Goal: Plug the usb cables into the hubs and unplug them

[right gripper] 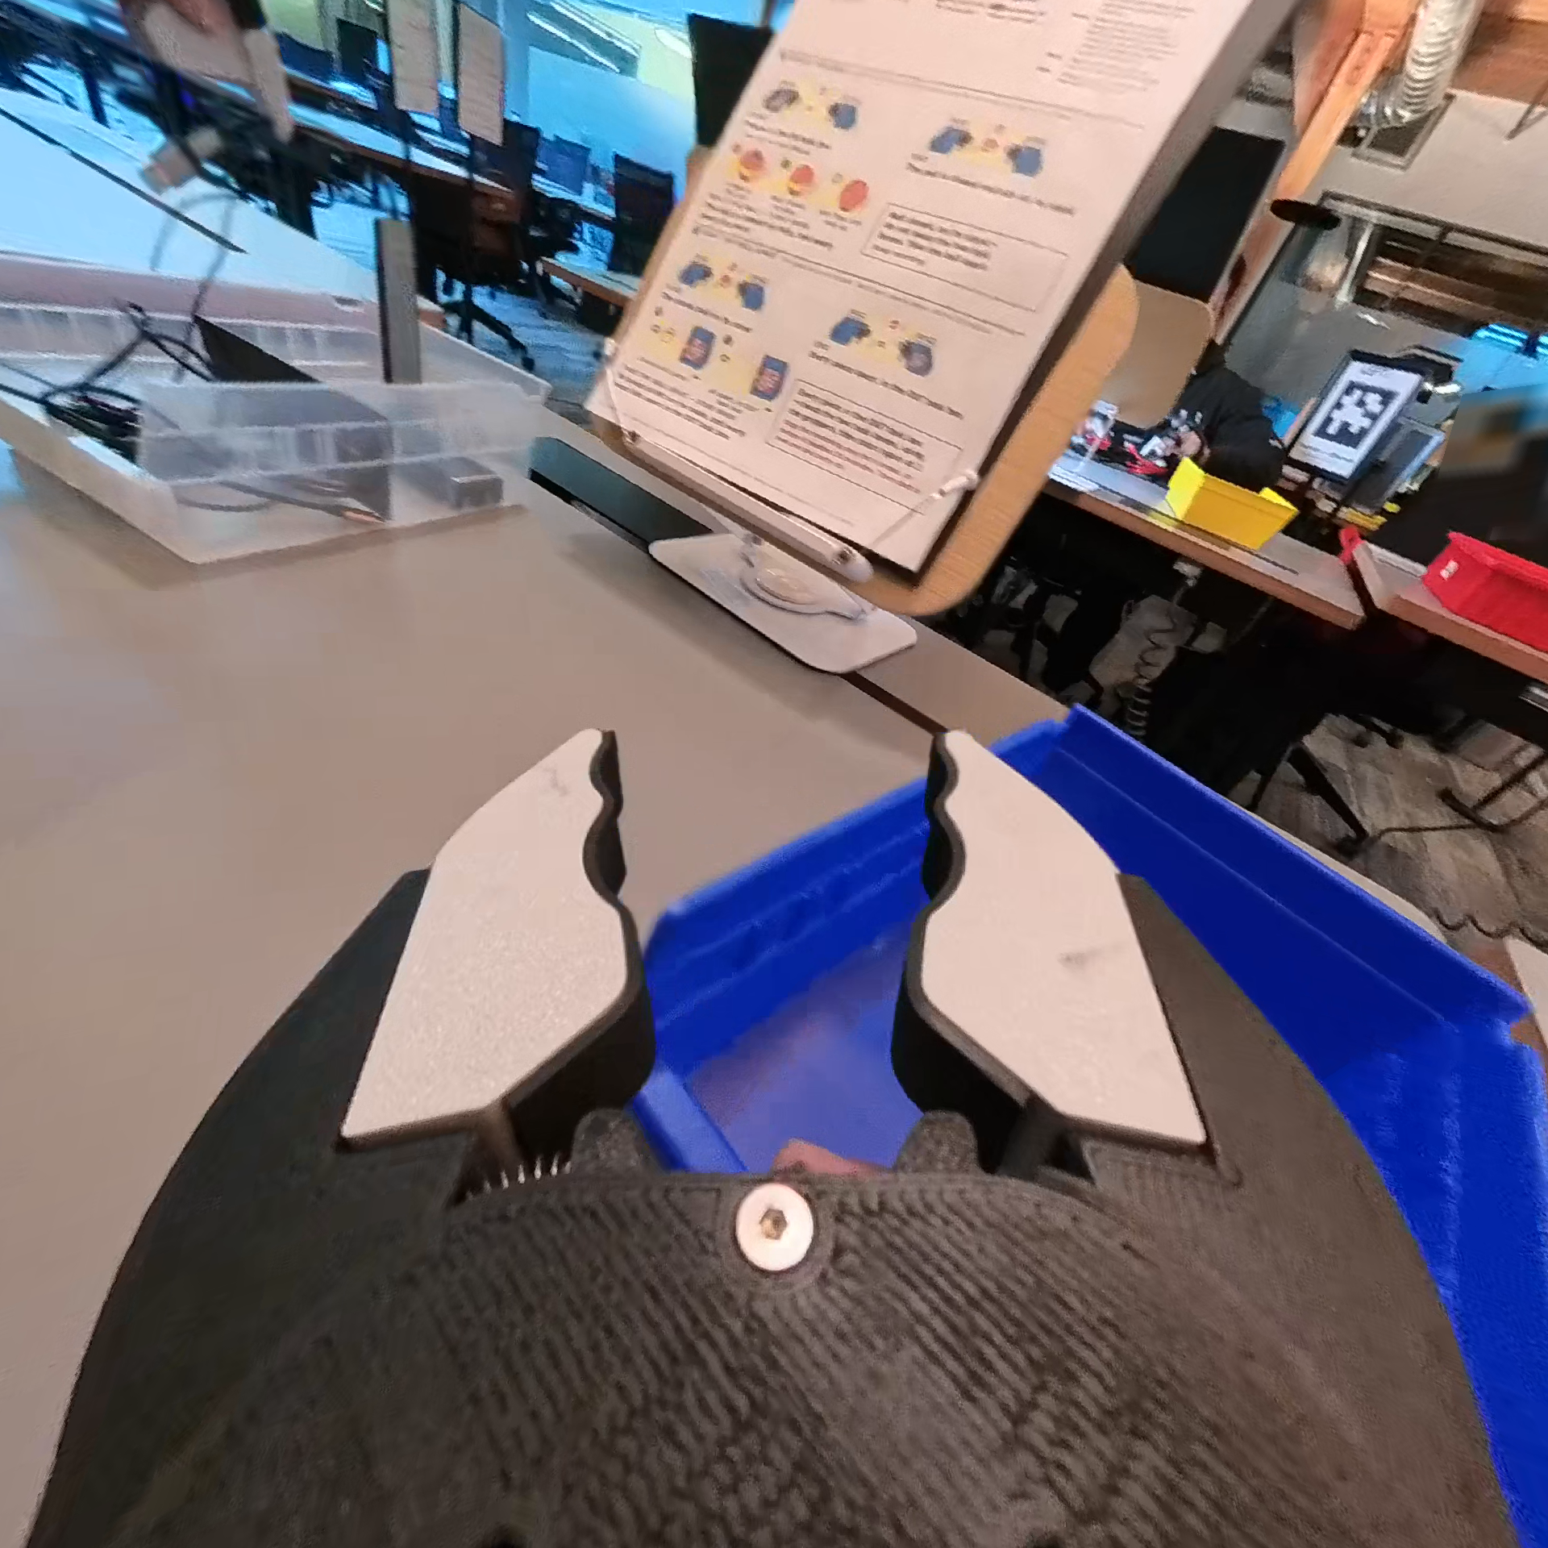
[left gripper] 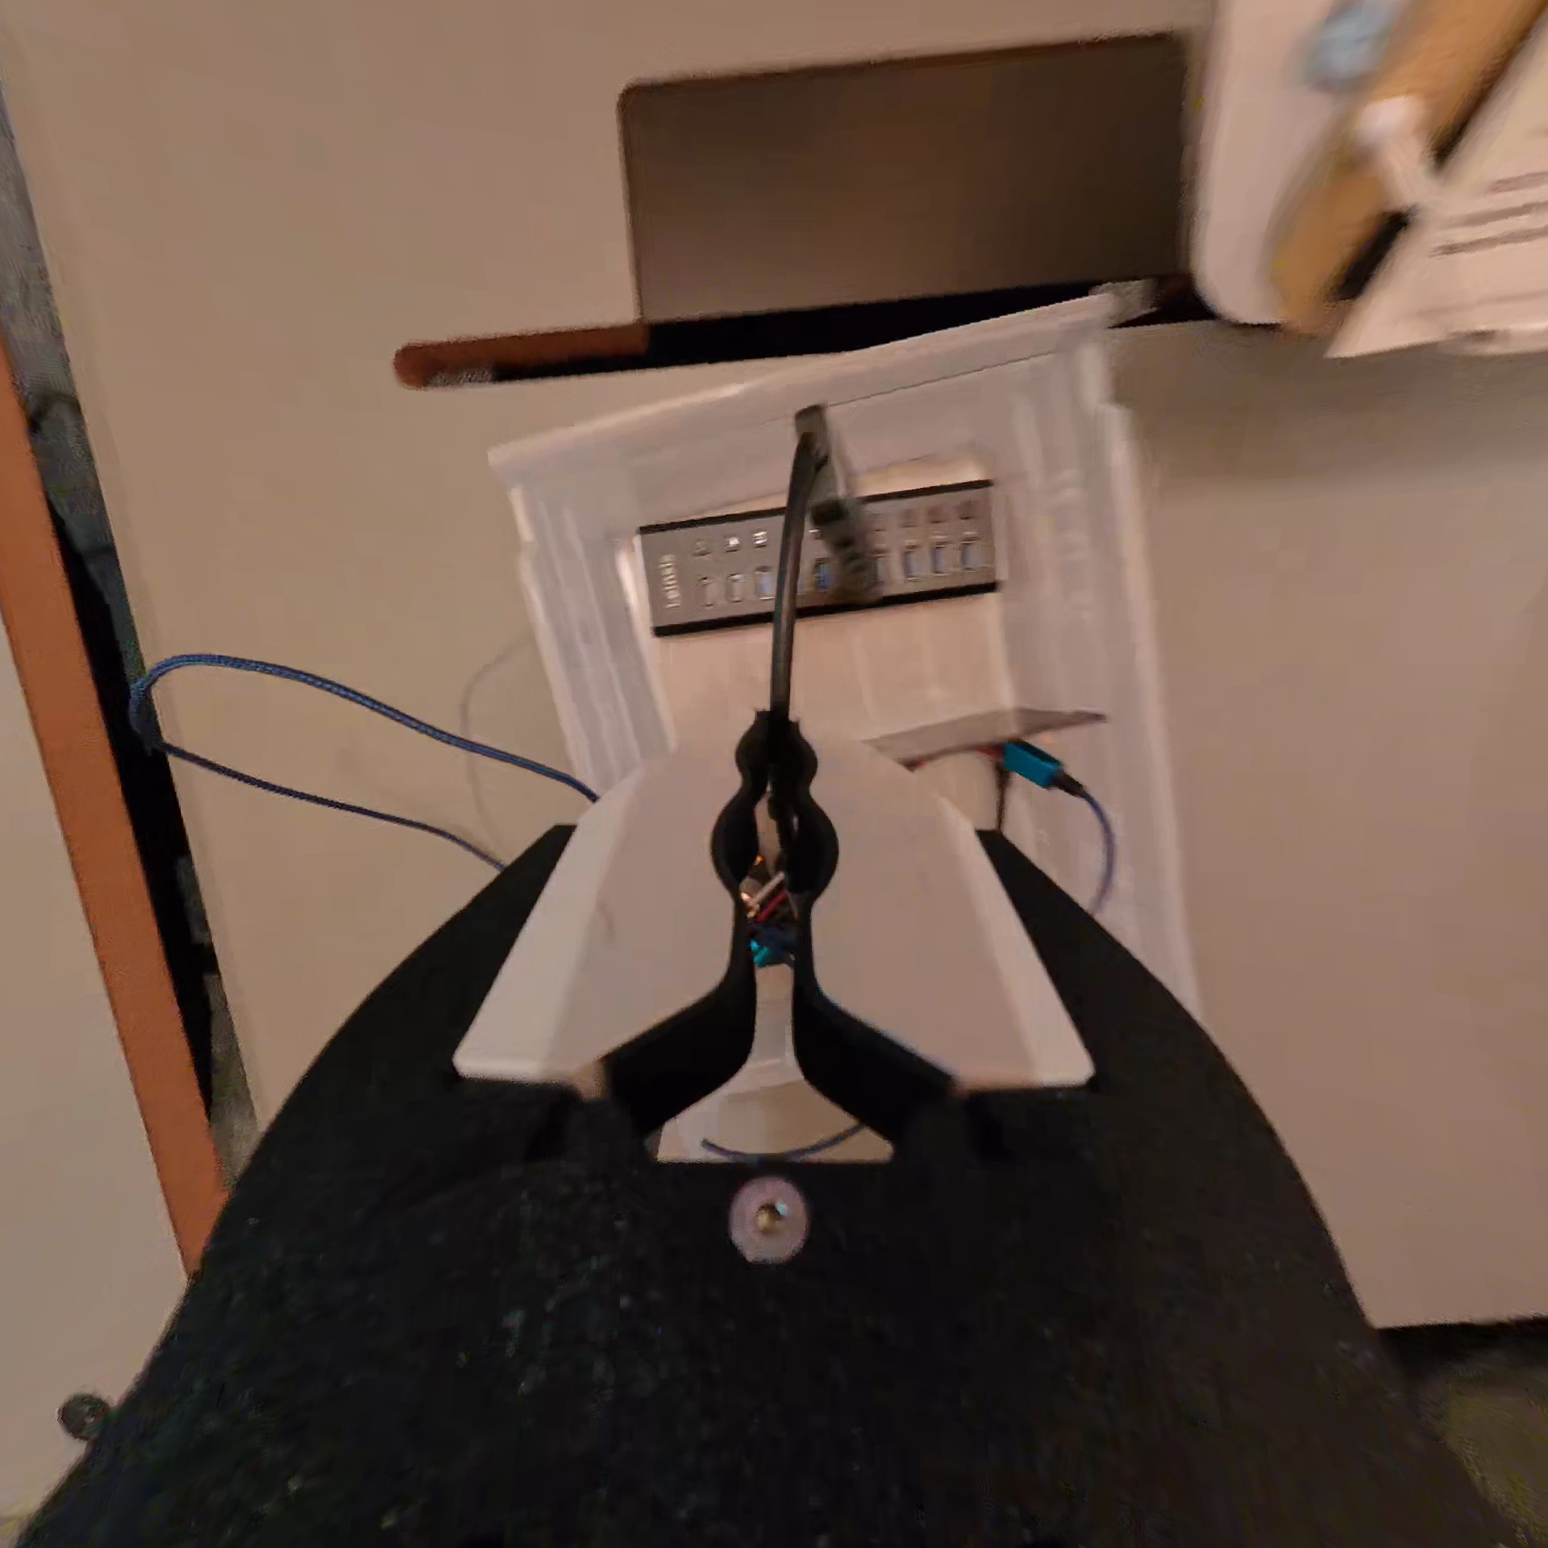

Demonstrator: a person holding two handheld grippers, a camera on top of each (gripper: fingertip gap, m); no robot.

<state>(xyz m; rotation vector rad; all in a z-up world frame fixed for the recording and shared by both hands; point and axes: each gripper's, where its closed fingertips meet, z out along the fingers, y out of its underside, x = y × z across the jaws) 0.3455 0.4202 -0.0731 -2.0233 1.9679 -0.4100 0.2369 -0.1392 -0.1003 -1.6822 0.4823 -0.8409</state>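
Note:
My left gripper (left gripper: 775, 754) is shut on a black USB cable (left gripper: 787, 586) that arcs up from the fingertips. Its plug end (left gripper: 817, 436) hangs in the air above a dark multi-port USB hub (left gripper: 921, 561) lying in a clear plastic tray (left gripper: 586, 586). A second black plug (left gripper: 846, 544) shows over the middle of the hub, blurred. A teal connector (left gripper: 1034, 764) with a blue braided cable (left gripper: 335, 695) sits in a lower compartment. My right gripper (right gripper: 775, 804) is open and empty, held above a blue bin (right gripper: 1256, 921) and the grey table (right gripper: 335, 712).
A document stand (right gripper: 879, 251) with a printed sheet stands at the table's far edge, and also shows blurred in the left wrist view (left gripper: 1382, 167). A clear compartment tray (right gripper: 293, 452) lies at the far left. Other desks, a yellow bin (right gripper: 1223, 503) and a red bin (right gripper: 1491, 586) are beyond. One gripper's finger ends stand about 60 cm off the other's. Between my left fingertips and the dark multi-port USB hub (left gripper: 921, 561) there is roughly 20 cm. My right tips are about 45 cm from the teal connector (left gripper: 1034, 764), my left tips only 20 cm.

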